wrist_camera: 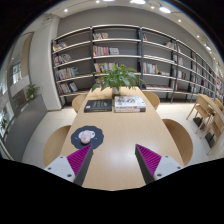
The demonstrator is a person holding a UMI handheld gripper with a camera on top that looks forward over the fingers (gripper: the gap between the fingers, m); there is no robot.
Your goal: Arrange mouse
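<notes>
A round dark mouse mat lies on the light wooden table, just ahead of my left finger. A small pale mouse sits on it. My gripper is open and empty above the near part of the table. Its purple pads stand wide apart with only bare tabletop between them. The mouse is ahead and to the left of the fingers, not between them.
A potted plant stands at the table's far end, with a dark item and papers in front of it. Chairs stand at both sides. Bookshelves line the back wall.
</notes>
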